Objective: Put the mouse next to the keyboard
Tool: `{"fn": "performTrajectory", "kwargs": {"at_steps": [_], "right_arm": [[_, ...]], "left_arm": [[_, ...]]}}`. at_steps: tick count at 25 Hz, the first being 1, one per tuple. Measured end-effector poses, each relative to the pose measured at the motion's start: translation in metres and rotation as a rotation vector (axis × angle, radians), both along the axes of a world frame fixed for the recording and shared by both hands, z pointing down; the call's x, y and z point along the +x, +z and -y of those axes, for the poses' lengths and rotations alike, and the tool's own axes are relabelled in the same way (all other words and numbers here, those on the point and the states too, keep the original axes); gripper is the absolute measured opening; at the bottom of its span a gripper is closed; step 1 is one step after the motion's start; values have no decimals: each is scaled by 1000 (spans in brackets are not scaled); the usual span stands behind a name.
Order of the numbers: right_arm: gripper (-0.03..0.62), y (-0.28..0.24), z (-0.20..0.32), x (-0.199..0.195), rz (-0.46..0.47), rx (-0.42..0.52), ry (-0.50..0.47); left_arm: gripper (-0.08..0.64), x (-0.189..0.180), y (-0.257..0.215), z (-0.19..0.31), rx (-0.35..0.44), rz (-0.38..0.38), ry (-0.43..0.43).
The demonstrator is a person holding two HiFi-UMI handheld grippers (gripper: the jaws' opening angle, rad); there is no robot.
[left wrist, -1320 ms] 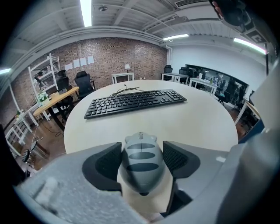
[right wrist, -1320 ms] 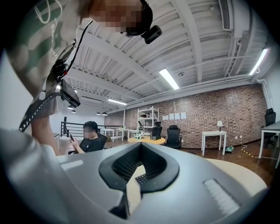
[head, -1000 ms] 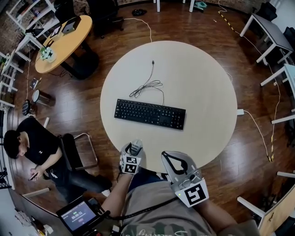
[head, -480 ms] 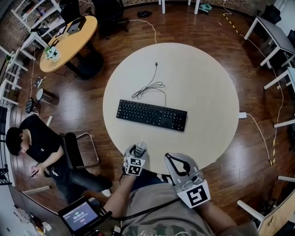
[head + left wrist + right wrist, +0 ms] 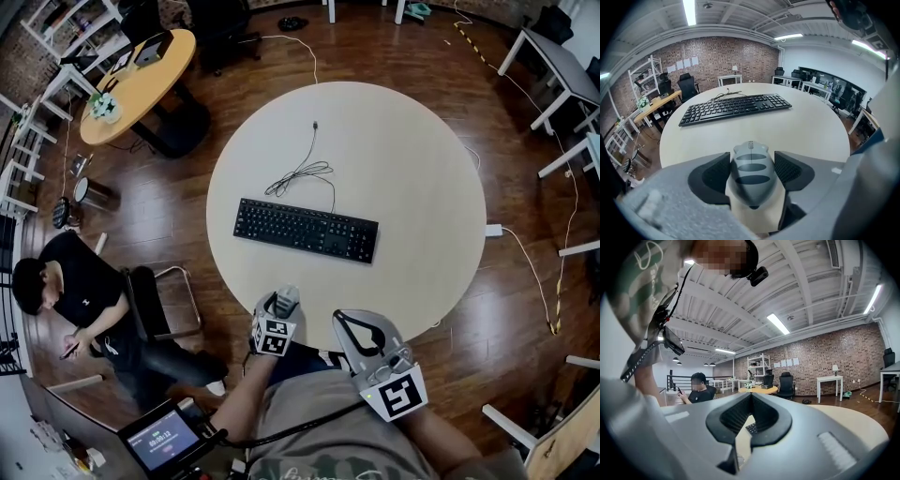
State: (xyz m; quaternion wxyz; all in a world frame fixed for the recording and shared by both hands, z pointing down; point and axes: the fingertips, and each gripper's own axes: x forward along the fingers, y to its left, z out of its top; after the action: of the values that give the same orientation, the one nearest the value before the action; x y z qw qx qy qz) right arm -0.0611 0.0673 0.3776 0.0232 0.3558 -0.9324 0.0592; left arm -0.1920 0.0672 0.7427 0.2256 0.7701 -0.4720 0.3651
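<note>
A grey mouse (image 5: 751, 172) with dark stripes sits between the pads of my left gripper (image 5: 751, 171), which is shut on it at the near edge of the round table (image 5: 412, 178). In the head view the left gripper (image 5: 277, 305) hovers at that edge with the mouse (image 5: 281, 301) in it. The black keyboard (image 5: 306, 230) lies across the table's middle, its cable (image 5: 305, 171) coiled behind; it also shows as the keyboard (image 5: 733, 108) ahead. My right gripper (image 5: 357, 330) is shut and empty, held close to the body, tips meeting in the right gripper (image 5: 740, 439) view.
A seated person (image 5: 70, 295) is left of the table beside a chair (image 5: 155, 305). An orange round table (image 5: 131, 84) stands at far left. White desks (image 5: 548, 66) line the right. A cord (image 5: 530, 267) runs across the wooden floor.
The view has shifted slightly; both grippers stay where they were, the left still shut on the mouse.
</note>
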Motion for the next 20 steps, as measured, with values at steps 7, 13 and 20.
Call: {"fn": "performTrajectory", "kwargs": {"at_steps": [7, 13, 20], "right_arm": [[2, 3, 3, 7, 0, -9, 0], [2, 4, 5, 19, 8, -8, -5], [2, 3, 8, 27, 15, -7, -18]], "left_arm": [[308, 17, 2, -5, -29, 10, 38], [308, 29, 2, -4, -24, 10, 22], [310, 45, 0, 1, -4, -1, 24]]}}
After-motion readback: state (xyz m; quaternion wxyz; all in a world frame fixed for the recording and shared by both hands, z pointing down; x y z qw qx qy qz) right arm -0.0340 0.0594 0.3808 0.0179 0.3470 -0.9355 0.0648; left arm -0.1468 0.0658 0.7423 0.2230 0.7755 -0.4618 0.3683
